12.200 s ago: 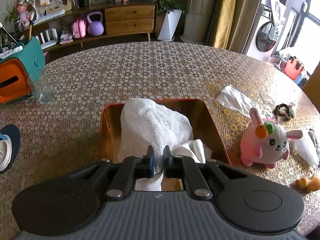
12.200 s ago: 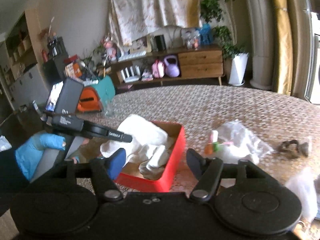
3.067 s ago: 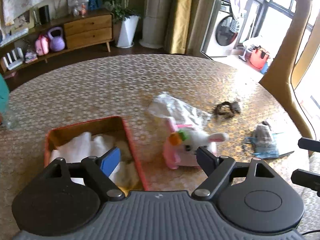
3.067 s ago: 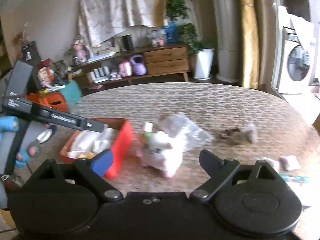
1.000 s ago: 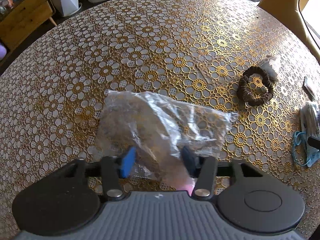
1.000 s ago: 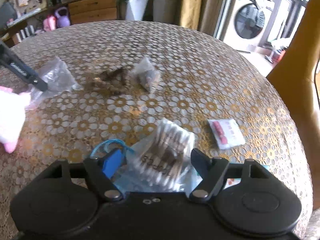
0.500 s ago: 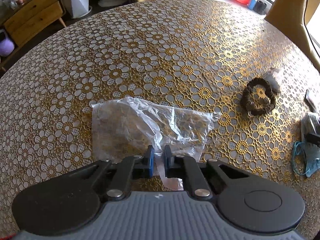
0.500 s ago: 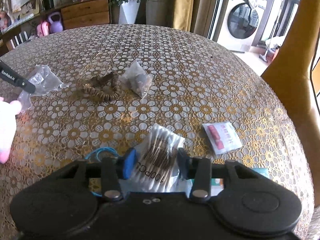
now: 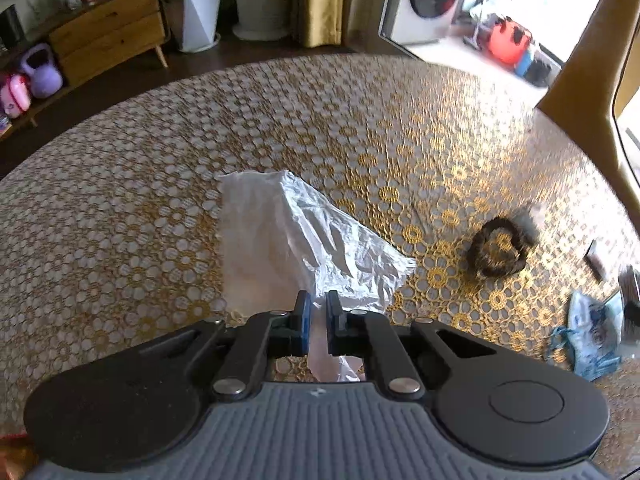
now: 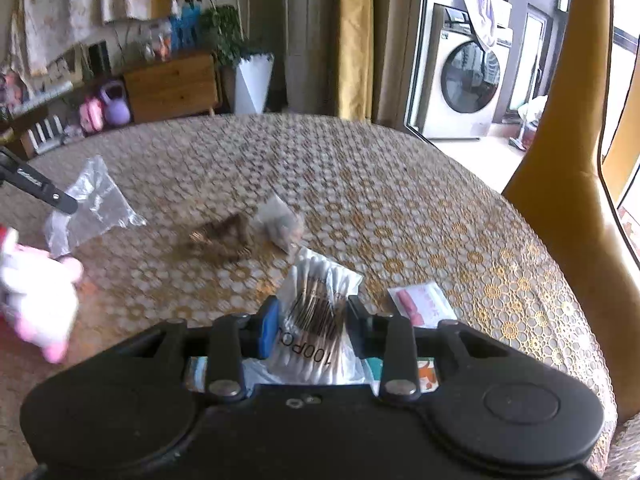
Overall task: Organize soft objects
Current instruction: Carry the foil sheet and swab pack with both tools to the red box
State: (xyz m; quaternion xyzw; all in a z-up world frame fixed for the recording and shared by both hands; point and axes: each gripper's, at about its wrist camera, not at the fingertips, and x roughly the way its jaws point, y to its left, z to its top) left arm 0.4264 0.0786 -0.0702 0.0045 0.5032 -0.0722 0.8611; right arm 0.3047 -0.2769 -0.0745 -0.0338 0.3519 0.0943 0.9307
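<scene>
Though partly hidden, swab packet (image 10: 316, 320) reads "100PC".

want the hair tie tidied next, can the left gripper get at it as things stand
Probably not yet. The way to the hair tie looks clear across the table, but the left gripper is shut on the plastic bag, which it would have to put down first.

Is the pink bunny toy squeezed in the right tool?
No, the right tool is closing on a pack of cotton swabs; the pink bunny sits apart at the left.
</scene>
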